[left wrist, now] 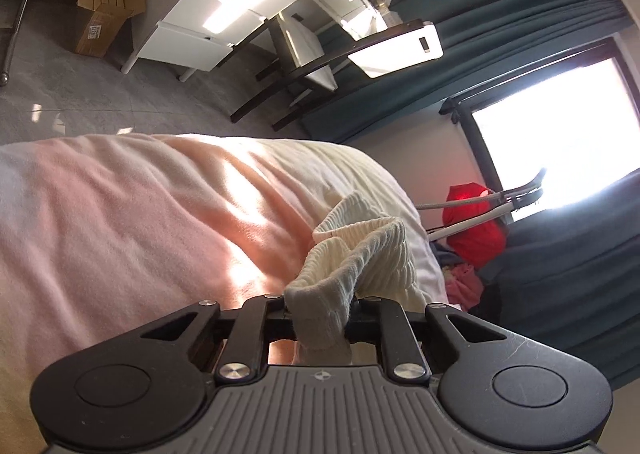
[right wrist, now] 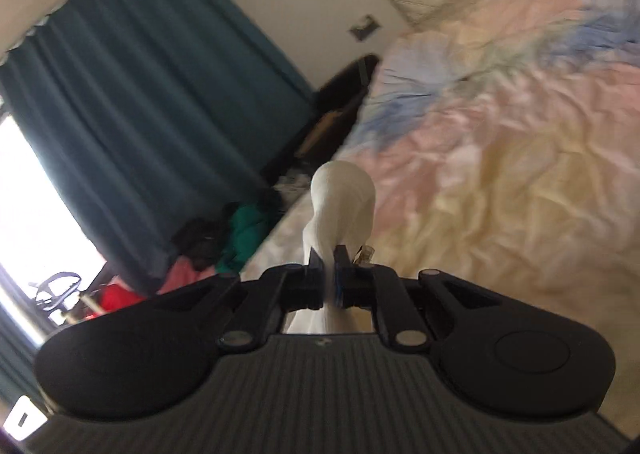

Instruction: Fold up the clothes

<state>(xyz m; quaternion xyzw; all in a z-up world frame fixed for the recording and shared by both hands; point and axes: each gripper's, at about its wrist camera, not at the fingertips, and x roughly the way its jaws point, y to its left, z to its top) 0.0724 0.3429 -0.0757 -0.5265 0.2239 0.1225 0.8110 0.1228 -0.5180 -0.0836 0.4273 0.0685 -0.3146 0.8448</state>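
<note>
A cream ribbed garment (left wrist: 360,250), small like a sock, hangs bunched over the pink and cream bed cover (left wrist: 140,214). My left gripper (left wrist: 320,310) is shut on its near end, and the cloth drapes down between the jaws. In the right wrist view, my right gripper (right wrist: 329,274) is shut on a white piece of the same kind of cloth (right wrist: 342,198), which stands up in a rounded loop above the jaws. The bed cover (right wrist: 500,158) lies below and to the right of it. The view is blurred.
A white desk (left wrist: 240,10) and a dark chair (left wrist: 296,66) stand on the grey floor beyond the bed. Teal curtains (left wrist: 520,2) frame a bright window (left wrist: 552,138). A red bag (left wrist: 476,226) and loose clothes (right wrist: 224,242) lie beside the bed.
</note>
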